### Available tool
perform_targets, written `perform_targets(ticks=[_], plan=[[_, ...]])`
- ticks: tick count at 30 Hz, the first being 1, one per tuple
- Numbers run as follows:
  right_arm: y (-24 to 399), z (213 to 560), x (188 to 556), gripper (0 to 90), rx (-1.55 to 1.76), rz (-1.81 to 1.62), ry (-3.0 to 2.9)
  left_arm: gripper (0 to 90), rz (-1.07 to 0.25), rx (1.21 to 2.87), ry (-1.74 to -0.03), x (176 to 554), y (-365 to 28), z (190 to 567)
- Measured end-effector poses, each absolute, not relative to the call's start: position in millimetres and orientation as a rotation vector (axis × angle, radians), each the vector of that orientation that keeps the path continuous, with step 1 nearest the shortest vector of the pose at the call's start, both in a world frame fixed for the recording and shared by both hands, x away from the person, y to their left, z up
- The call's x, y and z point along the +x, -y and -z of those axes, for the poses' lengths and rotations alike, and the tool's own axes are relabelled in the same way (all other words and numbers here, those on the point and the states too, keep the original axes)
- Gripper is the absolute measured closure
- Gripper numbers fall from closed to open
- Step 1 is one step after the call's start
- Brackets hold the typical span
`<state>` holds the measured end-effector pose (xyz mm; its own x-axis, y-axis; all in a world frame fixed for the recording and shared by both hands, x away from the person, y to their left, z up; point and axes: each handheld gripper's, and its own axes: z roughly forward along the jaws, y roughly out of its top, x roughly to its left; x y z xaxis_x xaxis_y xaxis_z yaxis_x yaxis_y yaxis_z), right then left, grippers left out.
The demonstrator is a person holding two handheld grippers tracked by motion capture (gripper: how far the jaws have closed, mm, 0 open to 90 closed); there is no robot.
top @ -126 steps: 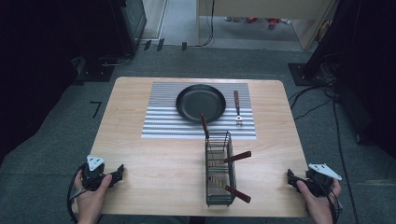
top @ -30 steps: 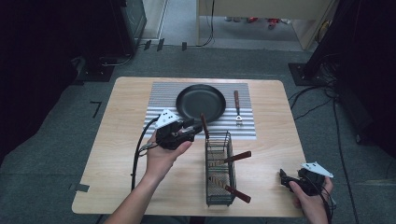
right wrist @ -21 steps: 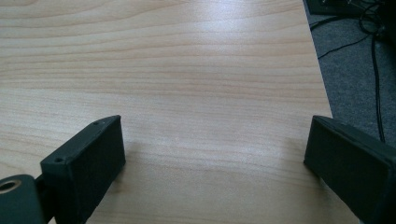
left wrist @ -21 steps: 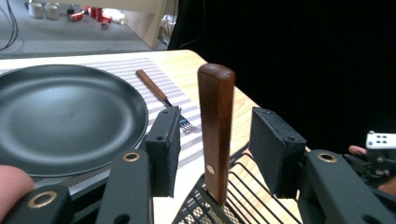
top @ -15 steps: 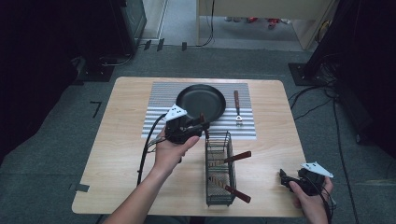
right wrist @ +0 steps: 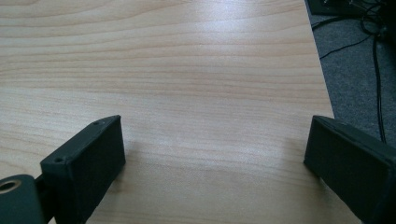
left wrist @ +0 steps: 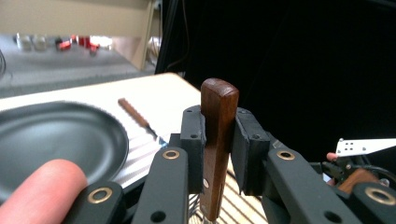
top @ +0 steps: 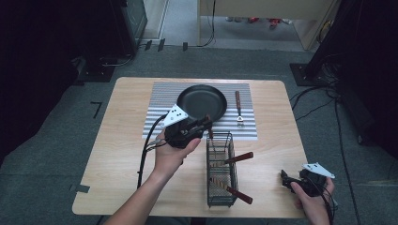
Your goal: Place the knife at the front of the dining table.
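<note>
A black wire basket (top: 220,180) stands on the wooden table (top: 126,154) and holds three wooden-handled utensils. One handle (top: 210,134) sticks up at the basket's far end. My left gripper (top: 207,122) is at that handle. In the left gripper view the brown handle (left wrist: 216,140) stands upright between the two black pads (left wrist: 192,140), which press on its sides. My right gripper (top: 284,177) rests low at the table's front right corner. Its jaws stand wide open over bare wood (right wrist: 215,93).
A black frying pan (top: 202,101) lies on a striped mat (top: 157,119) at the back. Right of the pan lies a wooden-handled utensil (top: 238,108). Two more handles (top: 238,158) (top: 239,194) jut from the basket's right side. A cable (top: 143,154) trails from the left gripper.
The left gripper came from the table's front left to the basket's far end and edged right onto the upright handle. The right gripper shifted slightly left.
</note>
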<state>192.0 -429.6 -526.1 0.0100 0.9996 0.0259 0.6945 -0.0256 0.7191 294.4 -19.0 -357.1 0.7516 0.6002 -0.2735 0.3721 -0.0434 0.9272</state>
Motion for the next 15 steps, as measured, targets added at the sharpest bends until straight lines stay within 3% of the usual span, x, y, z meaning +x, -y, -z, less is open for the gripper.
perform_targets(ticks=[15], plan=[[429.5, 526.2, 192.0, 4.7, 1.773, -0.765, -1.735, 77.6, -0.305, 1.532, -0.691, 271.6, 2.9, 308.7]])
